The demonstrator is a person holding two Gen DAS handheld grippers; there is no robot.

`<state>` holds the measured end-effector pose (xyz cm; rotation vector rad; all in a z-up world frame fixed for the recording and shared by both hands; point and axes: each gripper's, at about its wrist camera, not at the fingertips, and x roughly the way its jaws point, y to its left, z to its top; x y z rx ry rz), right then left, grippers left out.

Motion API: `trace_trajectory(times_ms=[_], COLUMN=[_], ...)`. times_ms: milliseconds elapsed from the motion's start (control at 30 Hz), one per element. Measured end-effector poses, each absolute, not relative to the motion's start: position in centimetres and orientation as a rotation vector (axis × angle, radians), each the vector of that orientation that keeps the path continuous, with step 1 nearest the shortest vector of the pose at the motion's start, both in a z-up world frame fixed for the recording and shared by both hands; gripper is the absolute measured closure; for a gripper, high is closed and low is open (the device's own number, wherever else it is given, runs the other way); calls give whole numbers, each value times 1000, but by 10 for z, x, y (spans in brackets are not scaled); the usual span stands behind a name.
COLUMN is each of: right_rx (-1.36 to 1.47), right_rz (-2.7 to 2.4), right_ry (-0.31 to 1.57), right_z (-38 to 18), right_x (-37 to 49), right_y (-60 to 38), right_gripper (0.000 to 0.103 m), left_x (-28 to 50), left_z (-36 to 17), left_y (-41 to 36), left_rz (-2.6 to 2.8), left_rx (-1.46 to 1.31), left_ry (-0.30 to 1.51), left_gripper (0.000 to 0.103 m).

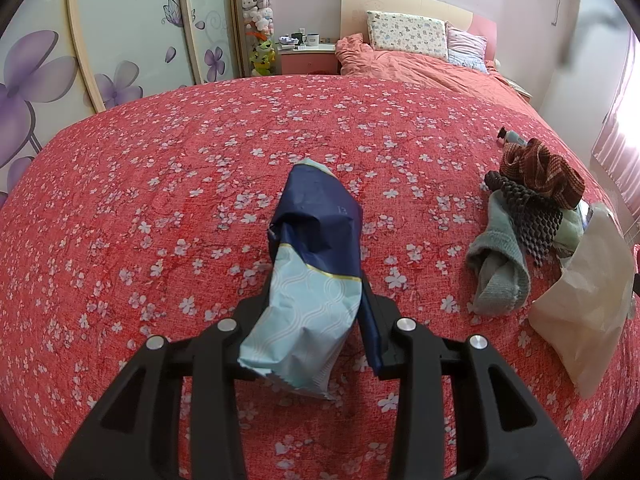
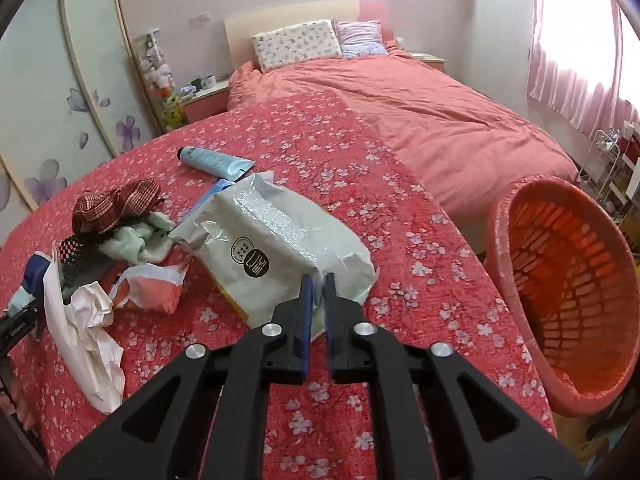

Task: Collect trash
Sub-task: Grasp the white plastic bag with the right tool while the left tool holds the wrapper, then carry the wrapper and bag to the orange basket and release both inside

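My left gripper (image 1: 316, 292) is shut on a navy and pale blue wrapper (image 1: 316, 248) and holds it above the red flowered bedspread (image 1: 160, 184). My right gripper (image 2: 317, 286) is shut on the edge of a large white plastic bag (image 2: 272, 240) that lies on the bedspread (image 2: 400, 240). The red mesh basket (image 2: 560, 280) stands to the right of the bed, its mouth tilted toward me. More trash lies at the left: crumpled white paper (image 2: 92, 312), a red and white wrapper (image 2: 152, 284) and a blue tube (image 2: 216, 160).
A pile of clothes sits on the bedspread: a brown knitted piece (image 1: 540, 168), a grey towel (image 1: 500, 276), black mesh packing (image 1: 532, 216). A white bag (image 1: 588, 304) lies at the right edge. Pillows, a nightstand and wardrobe doors stand behind.
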<state>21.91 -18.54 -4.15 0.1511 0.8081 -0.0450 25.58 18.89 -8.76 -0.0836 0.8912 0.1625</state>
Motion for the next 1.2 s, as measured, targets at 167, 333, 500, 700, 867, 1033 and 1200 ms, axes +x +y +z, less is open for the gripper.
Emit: trace_trajectory(times_ms=[167,333,500,700,867,1033,1200], right_rx=[157,139,80,114,157,201,231], right_rz=[-40,-45,-68,-65,-63,-65,-72], right_ry=[822,862,864,863,842,809,783], right_z=[-44,-52,-56,-55,-50,-39,-29], right_x=[229,241,238,236,230,218,208], right_y=[-187,-183,-176,-183,-190,-205,-219], right_gripper=[62,61,73,84,89,90,90], left_x=[256,256,256,256,256,254,249], left_z=[-88,-88,-88,-88,-88,-87,-80], left_y=[189,189,188,188,188,188,189], left_rz=[162,162,162,162,162,142,116], left_rx=[-83,-83,-84,-84,-84,-93,-111], left_ry=[891,891,891,891,890,883,865], left_gripper=[66,66,66,66,66,70,71])
